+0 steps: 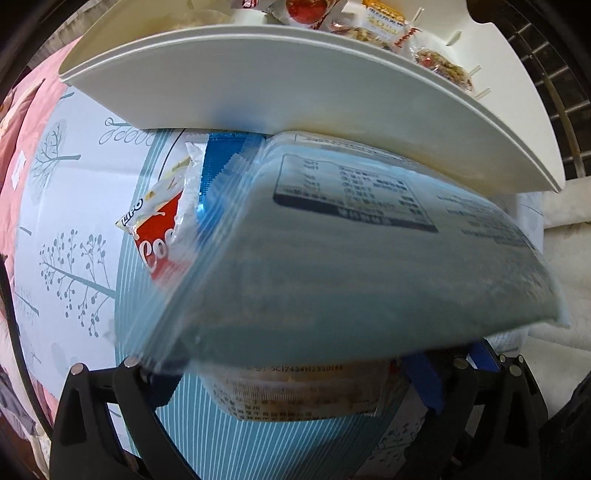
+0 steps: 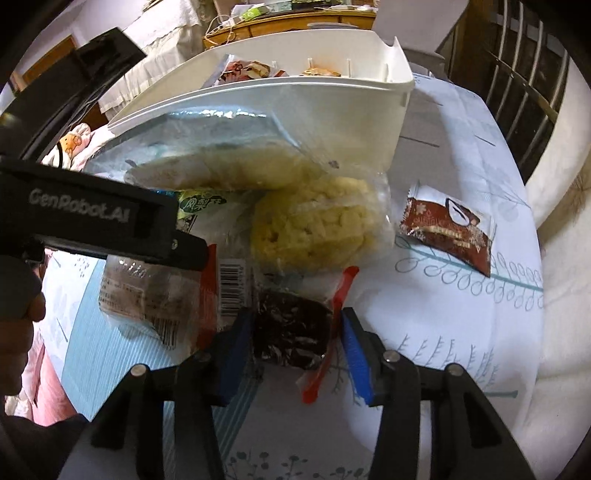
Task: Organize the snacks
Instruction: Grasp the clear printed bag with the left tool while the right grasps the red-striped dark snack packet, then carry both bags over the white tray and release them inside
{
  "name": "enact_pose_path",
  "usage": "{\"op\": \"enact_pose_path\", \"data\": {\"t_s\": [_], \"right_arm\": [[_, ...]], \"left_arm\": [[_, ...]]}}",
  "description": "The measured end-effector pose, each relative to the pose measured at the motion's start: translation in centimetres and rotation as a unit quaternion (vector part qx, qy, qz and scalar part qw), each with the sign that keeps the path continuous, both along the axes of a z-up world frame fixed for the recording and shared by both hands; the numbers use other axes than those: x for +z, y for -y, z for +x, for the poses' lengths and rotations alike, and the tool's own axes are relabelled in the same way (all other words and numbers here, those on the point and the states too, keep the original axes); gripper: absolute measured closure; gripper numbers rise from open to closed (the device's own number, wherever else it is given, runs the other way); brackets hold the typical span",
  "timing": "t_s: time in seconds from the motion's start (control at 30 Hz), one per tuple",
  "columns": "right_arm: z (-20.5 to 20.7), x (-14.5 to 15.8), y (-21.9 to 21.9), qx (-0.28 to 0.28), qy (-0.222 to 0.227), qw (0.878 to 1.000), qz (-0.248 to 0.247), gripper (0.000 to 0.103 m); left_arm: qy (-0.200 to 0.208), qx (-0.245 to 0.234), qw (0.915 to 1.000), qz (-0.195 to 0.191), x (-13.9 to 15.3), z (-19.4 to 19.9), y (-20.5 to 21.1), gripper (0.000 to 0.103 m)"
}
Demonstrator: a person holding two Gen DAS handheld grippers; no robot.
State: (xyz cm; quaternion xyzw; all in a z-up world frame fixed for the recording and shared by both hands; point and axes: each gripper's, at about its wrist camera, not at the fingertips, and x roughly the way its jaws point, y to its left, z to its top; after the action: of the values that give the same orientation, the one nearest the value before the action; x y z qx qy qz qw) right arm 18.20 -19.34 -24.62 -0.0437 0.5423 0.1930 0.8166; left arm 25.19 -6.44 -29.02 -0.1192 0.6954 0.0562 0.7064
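My left gripper (image 1: 291,363) is shut on a large pale-blue snack packet (image 1: 351,251), lifted and tilted just in front of the white bin (image 1: 258,81). In the right wrist view the same packet (image 2: 207,147), clear side showing a pale rice cake, hangs from the left gripper body (image 2: 110,225) before the bin (image 2: 332,107). My right gripper (image 2: 295,332) is open, its blue pads (image 2: 356,354) either side of a dark brownie packet (image 2: 291,332) with red ends lying on the cloth.
The bin holds several small wrapped snacks (image 1: 373,26). On the tree-print cloth lie a red-white wafer packet (image 1: 159,229), a yellow puffed-cake packet (image 2: 314,225), a brown packet (image 2: 450,229), and a clear barcoded packet (image 2: 159,295). A cushion edge (image 2: 554,184) is at right.
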Motion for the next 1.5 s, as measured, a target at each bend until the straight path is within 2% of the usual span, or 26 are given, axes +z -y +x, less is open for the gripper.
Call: {"op": "enact_pose_path", "data": {"t_s": [0.23, 0.43, 0.57, 0.7, 0.8, 1.0, 1.13, 1.23, 1.4, 1.5], "right_arm": [[0.3, 0.0, 0.6, 0.007, -0.002, 1.000, 0.000, 0.060], [0.1, 0.1, 0.9, -0.002, -0.003, 1.000, -0.012, 0.060], [0.1, 0.2, 1.6, -0.022, -0.002, 0.999, -0.029, 0.060], [-0.2, 0.5, 2.4, -0.044, -0.006, 0.998, -0.047, 0.060], [-0.2, 1.3, 3.0, -0.058, -0.003, 0.997, -0.053, 0.060], [0.0, 3.1, 4.2, -0.088, 0.008, 0.994, -0.060, 0.060], [0.5, 4.3, 4.7, -0.109, 0.012, 0.992, -0.053, 0.060], [0.8, 5.7, 5.2, -0.122, 0.024, 0.991, -0.045, 0.060], [1.8, 8.7, 5.3, -0.140, 0.055, 0.988, -0.030, 0.060], [2.4, 10.2, 4.9, -0.144, 0.076, 0.986, -0.026, 0.060]], "left_arm": [[-0.003, 0.014, 0.9996, -0.022, -1.0, 1.0, -0.3, 0.003], [-0.007, 0.033, 0.9983, -0.047, -1.8, 1.5, -0.7, 0.011], [-0.010, 0.030, 0.9986, -0.043, -1.8, 1.8, -0.8, 0.017], [-0.032, 0.025, 0.9986, -0.034, -2.0, 1.4, -0.8, 0.021], [-0.072, 0.022, 0.9970, -0.019, -2.7, 1.0, -1.2, 0.021], [-0.120, 0.043, 0.9918, -0.013, -3.2, -0.1, -3.3, 0.022], [-0.129, 0.061, 0.9895, -0.021, -2.2, -0.6, -5.0, 0.022], [-0.121, 0.072, 0.9898, -0.024, -0.4, -0.8, -6.5, 0.022], [-0.084, 0.094, 0.9913, -0.037, 3.2, -1.3, -9.9, 0.022], [-0.057, 0.090, 0.9935, -0.039, 5.7, -1.0, -11.9, 0.021]]}}
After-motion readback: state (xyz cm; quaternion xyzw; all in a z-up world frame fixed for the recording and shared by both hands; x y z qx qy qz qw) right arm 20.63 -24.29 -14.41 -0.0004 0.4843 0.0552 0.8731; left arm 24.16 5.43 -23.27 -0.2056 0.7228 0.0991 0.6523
